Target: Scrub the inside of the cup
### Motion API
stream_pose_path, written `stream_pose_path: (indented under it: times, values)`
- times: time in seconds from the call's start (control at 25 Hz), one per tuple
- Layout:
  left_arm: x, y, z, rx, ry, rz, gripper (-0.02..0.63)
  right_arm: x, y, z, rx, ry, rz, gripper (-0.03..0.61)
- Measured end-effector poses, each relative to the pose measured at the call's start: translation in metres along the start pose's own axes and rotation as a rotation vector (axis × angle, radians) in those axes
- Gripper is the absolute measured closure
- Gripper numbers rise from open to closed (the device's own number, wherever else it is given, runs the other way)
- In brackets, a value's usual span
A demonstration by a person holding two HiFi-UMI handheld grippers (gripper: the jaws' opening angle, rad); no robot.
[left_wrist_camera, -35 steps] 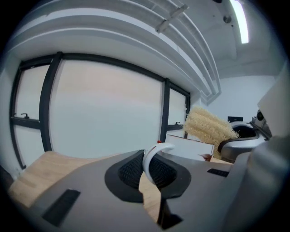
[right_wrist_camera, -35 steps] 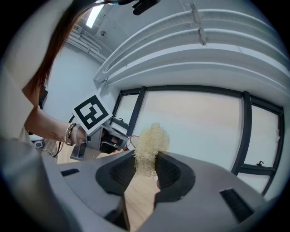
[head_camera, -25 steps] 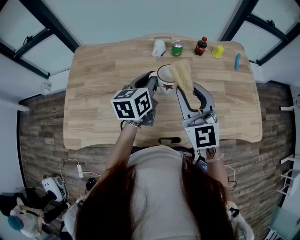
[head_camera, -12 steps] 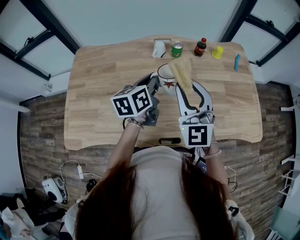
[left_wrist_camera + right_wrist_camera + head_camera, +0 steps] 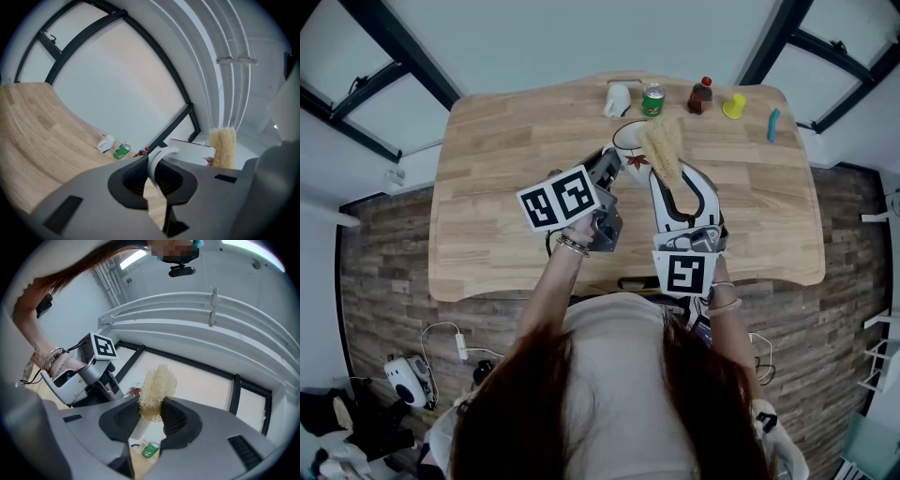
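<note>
Left gripper (image 5: 152,180) pinched the white ceramic cup (image 5: 625,148) by its handle. Right gripper (image 5: 151,416) squeezed a pale fibrous loofah (image 5: 157,385), pointing far over the light wooden table (image 5: 497,187).

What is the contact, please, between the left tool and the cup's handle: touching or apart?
Touching. The left gripper view shows the left tool shut on the cup's handle, the white loop pinched between its jaws with no gap.

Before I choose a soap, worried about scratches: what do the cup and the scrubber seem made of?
Cup: probably glazed ceramic; smooth white wall with a red printed motif and a thick handle, gripped in the left claw. Scrubber: looks like dried loofah or similar plant fibre; pale straw, matte, coarse frayed strands, pinched in the right claw.
</note>
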State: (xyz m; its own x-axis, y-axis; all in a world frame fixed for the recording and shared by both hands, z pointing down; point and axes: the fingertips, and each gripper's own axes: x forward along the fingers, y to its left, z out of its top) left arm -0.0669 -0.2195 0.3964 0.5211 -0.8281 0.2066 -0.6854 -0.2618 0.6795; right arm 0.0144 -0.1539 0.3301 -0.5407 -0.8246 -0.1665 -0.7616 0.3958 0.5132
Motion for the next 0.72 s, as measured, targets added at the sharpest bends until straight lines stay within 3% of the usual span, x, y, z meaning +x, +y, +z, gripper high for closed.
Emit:
stream_pose_path:
  times: [0.72]
  values:
    - [-0.001,0.002,0.008,-0.082,-0.027,-0.011,0.583,-0.001,0.016,0.001,-0.067,-0.003,0.047,0.443]
